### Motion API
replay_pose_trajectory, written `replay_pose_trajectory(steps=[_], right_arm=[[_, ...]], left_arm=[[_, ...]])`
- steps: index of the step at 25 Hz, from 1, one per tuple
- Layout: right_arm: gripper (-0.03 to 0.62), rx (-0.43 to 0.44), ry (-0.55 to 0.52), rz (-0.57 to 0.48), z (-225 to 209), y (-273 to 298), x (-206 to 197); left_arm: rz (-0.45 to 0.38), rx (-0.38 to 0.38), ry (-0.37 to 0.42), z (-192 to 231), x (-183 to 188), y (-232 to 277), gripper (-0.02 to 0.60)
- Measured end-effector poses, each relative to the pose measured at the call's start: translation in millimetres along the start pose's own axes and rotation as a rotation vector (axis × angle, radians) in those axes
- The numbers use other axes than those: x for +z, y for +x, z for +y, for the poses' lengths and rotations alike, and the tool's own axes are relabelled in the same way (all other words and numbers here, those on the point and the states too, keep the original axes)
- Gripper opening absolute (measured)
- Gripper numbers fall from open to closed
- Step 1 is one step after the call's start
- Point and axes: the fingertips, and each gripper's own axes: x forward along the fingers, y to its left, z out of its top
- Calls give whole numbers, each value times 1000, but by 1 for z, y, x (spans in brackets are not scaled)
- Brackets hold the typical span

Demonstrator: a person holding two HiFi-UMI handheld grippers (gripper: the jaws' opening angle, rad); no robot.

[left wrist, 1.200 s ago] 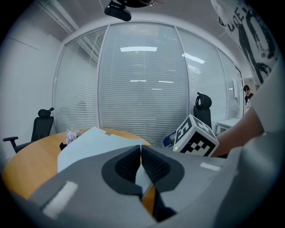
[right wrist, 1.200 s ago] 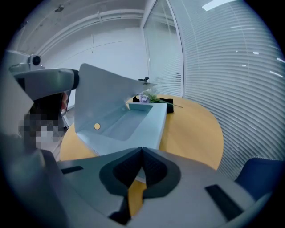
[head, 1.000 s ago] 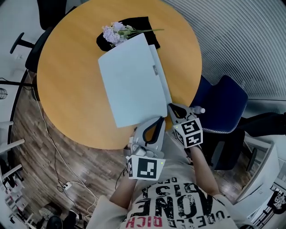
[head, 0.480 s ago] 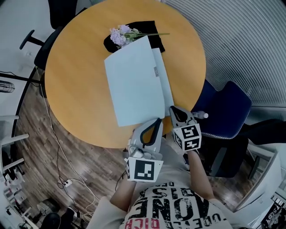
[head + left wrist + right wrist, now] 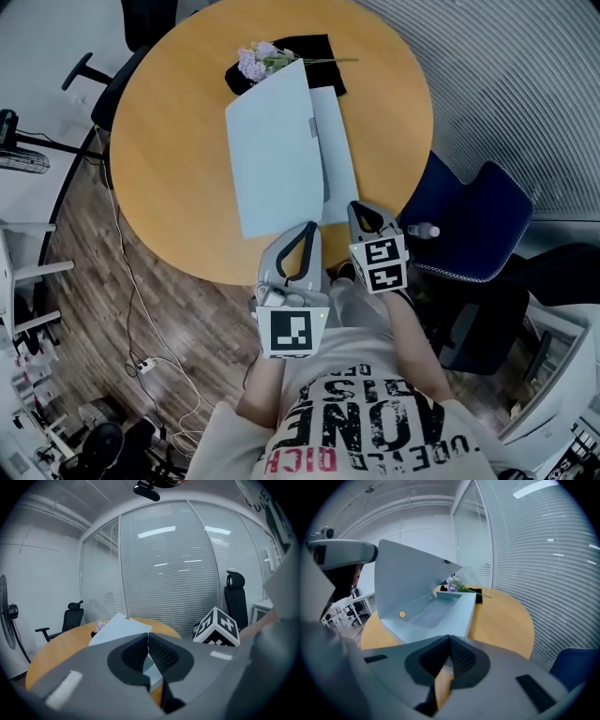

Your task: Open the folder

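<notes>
A pale blue folder lies on the round wooden table (image 5: 169, 159). Its cover (image 5: 277, 155) is raised off the base (image 5: 336, 159) and tilts toward the left; the right gripper view shows the cover (image 5: 410, 581) standing over the open tray (image 5: 436, 613). My left gripper (image 5: 309, 228) is shut on the cover's near corner, and a strip of pale blue cover (image 5: 152, 673) shows under its closed jaws. My right gripper (image 5: 354, 208) is shut at the base's near edge, with the base (image 5: 445, 660) between its tips.
A sprig of lilac flowers (image 5: 258, 61) lies on a black cloth (image 5: 323, 47) at the folder's far end. A blue chair (image 5: 469, 220) with a small bottle (image 5: 422, 230) stands right of the table. Black office chairs (image 5: 141, 19) and floor cables (image 5: 141, 366) are at the left.
The cover has swung up and to the left, so more of the base shows beside it. Both grippers stay at the folder's near end.
</notes>
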Motion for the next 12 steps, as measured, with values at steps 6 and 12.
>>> replay_pose_trajectory(steps=[6,12], right_arm=[[12,33,-25,2,2,0,1],[12,66,-32,-9,5,0,3]], left_arm=[[-14,95,25,12,4,-15,11],[-19,156,48,19,7,-24,9]])
